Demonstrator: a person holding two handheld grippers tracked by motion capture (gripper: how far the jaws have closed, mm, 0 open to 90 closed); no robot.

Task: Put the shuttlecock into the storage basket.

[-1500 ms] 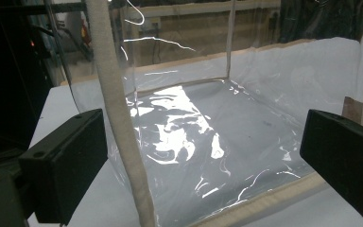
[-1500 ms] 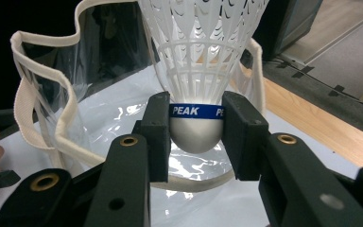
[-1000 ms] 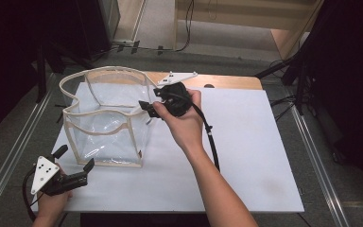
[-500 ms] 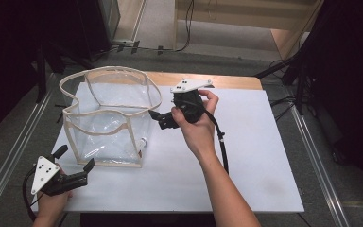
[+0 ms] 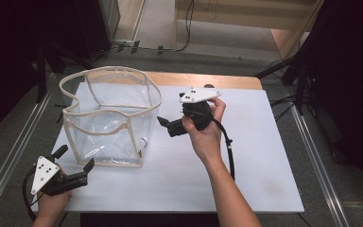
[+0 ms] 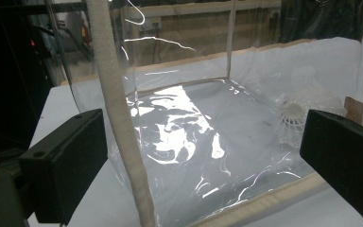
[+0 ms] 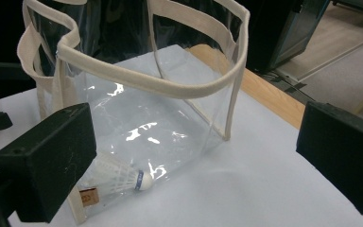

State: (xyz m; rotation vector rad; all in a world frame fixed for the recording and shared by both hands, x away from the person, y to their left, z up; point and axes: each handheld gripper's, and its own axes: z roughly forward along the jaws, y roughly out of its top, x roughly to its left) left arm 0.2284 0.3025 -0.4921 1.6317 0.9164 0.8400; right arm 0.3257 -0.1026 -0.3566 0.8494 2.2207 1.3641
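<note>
Looking down from the high view, a clear bag (image 5: 108,118) with cream trim stands upright, mouth up, at the left of the white table (image 5: 264,156). The right gripper (image 5: 166,124) hovers just beside the bag's right wall, empty; its jaws have just been opening and now stand wide. The left gripper (image 5: 73,161), also spread wide and empty, waits near the bag's front corner, seemingly ready to steady it.

From the left gripper view, a shuttlecock (image 6: 295,118) lies on the bag's floor by the right wall.

From the right gripper view, the shuttlecock (image 7: 123,177) rests on its side in the near bottom corner, long axis roughly level, cork pointing right, feathers left, suggesting it was just dropped inside.
</note>
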